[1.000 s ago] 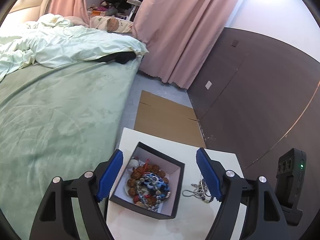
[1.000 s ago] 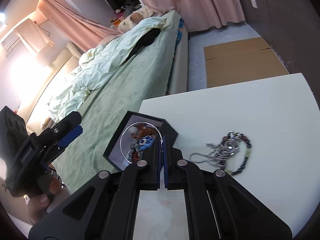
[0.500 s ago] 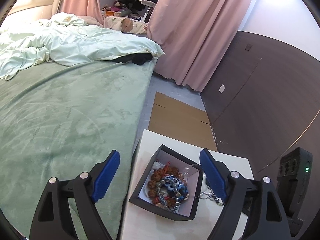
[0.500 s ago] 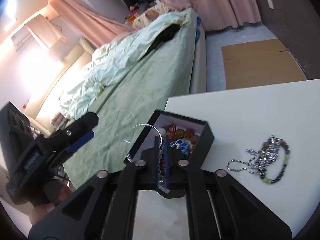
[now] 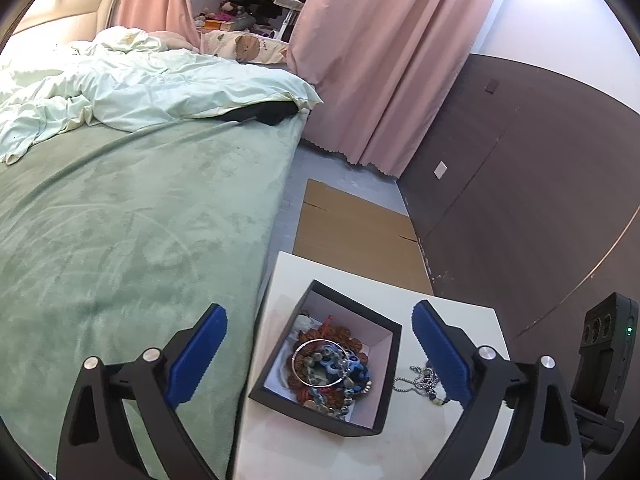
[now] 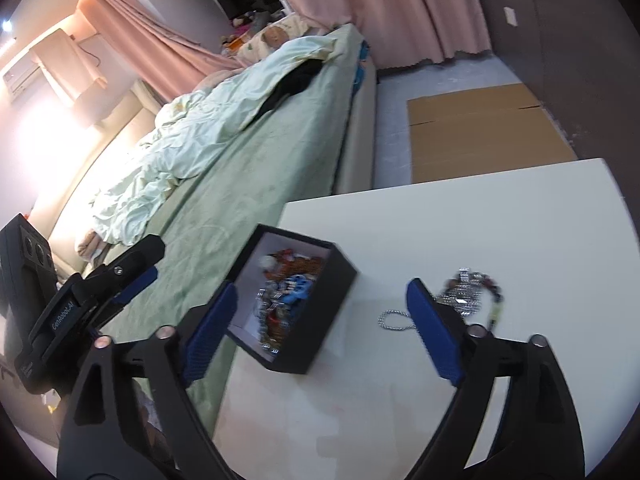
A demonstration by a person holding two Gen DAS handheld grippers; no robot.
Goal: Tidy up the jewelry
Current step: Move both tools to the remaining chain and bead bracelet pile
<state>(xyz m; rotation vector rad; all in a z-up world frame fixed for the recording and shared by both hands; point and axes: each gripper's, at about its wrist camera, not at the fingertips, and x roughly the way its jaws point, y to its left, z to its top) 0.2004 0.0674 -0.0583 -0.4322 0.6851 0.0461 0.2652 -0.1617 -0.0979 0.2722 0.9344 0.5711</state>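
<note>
Right, you're finishing the drop: the right gripper [image 6: 320, 320] has just been spreading its fingers and they're now standing wide and released, nothing between them. The silver bangle [image 5: 320, 362] is lying on top of the bead pile inside the black jewelry box [image 5: 384, 376], which is sitting at the bed-side edge of the white worktop [image 6: 480, 216].

The left gripper [image 5: 320, 356] has also just been widening; its fingers are straddling the box without touching it, empty.

What's left, as I read it, is the tangle of chain and beads [image 6: 472, 292] lying loose on the worktop just beside the box, partly behind your right finger [image 6: 432, 332].

How to do it cleanly:
- You're pulling away from the box now, so lift clear before swinging toward the tangle; don't clip the box wall.
- The box is sitting close to the worktop edge. Keep the left fingers ready to steady it rather than nudging it toward the bed [image 5: 120, 220].
- Pinch the tangle at its thick beaded clump, not the thin loop of chain, which will likely slip out or trail.
- Lift high enough that hanging strands are clearing the box rim before you release.
</note>
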